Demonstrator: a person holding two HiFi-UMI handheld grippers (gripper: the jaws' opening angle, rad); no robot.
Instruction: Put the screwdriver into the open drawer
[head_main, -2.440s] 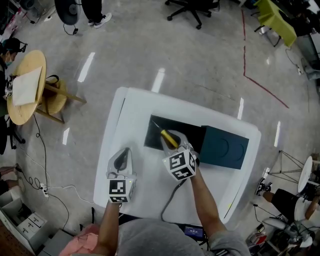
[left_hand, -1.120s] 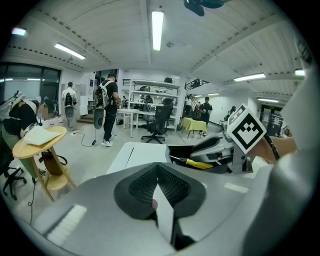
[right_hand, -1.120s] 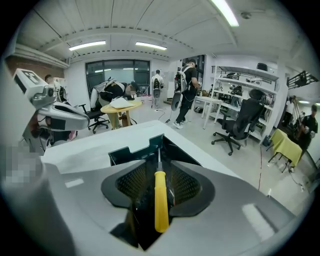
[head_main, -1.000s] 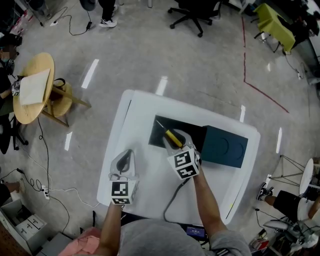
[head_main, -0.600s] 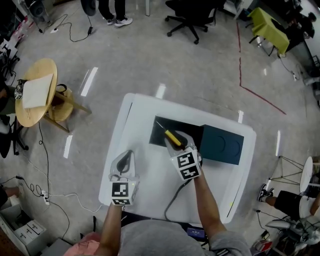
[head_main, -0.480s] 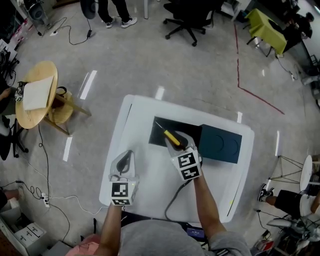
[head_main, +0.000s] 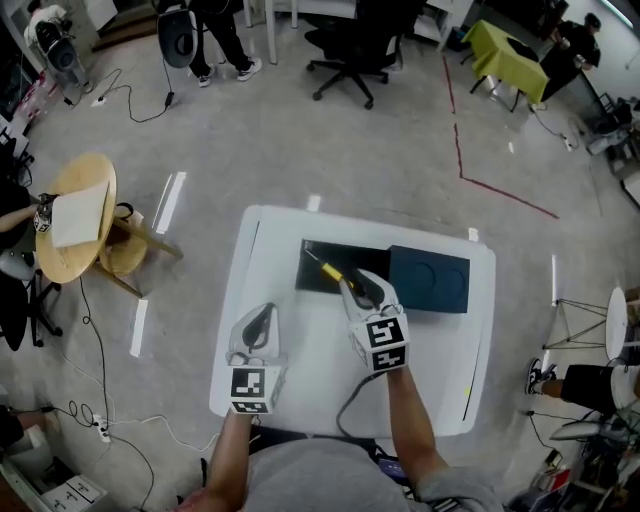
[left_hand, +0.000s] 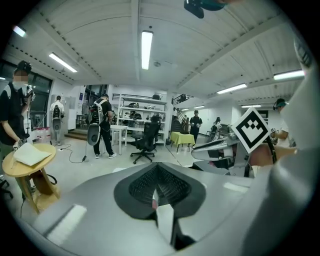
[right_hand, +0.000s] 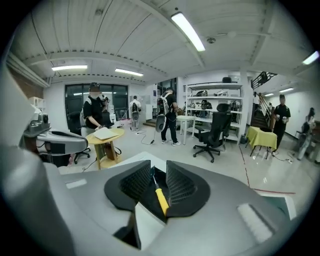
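Observation:
The screwdriver (head_main: 327, 269), yellow-handled with a thin shaft, lies slantwise in the open dark drawer (head_main: 312, 283) on the white table (head_main: 270, 250). My right gripper (head_main: 356, 284) hovers over the drawer's near edge, just behind the handle. Its jaws have just been closing and stand apart, gripping nothing. In the right gripper view the screwdriver (right_hand: 161, 199) shows through the gap of the right gripper (right_hand: 158, 176), down in the drawer. My left gripper (head_main: 260, 314) hangs over the table's near left. In the left gripper view the left gripper (left_hand: 156, 196) is shut and empty.
The drawer's dark teal cabinet (head_main: 430, 282) sits to its right on the table. A cable (head_main: 350, 412) trails from the right gripper toward me. On the floor are a round wooden side table (head_main: 75, 215), an office chair (head_main: 345, 45) and a standing person (head_main: 215, 30).
Both grippers have lifted and drawn back toward me, the right one away from the drawer. The screwdriver has stayed lying in the drawer.

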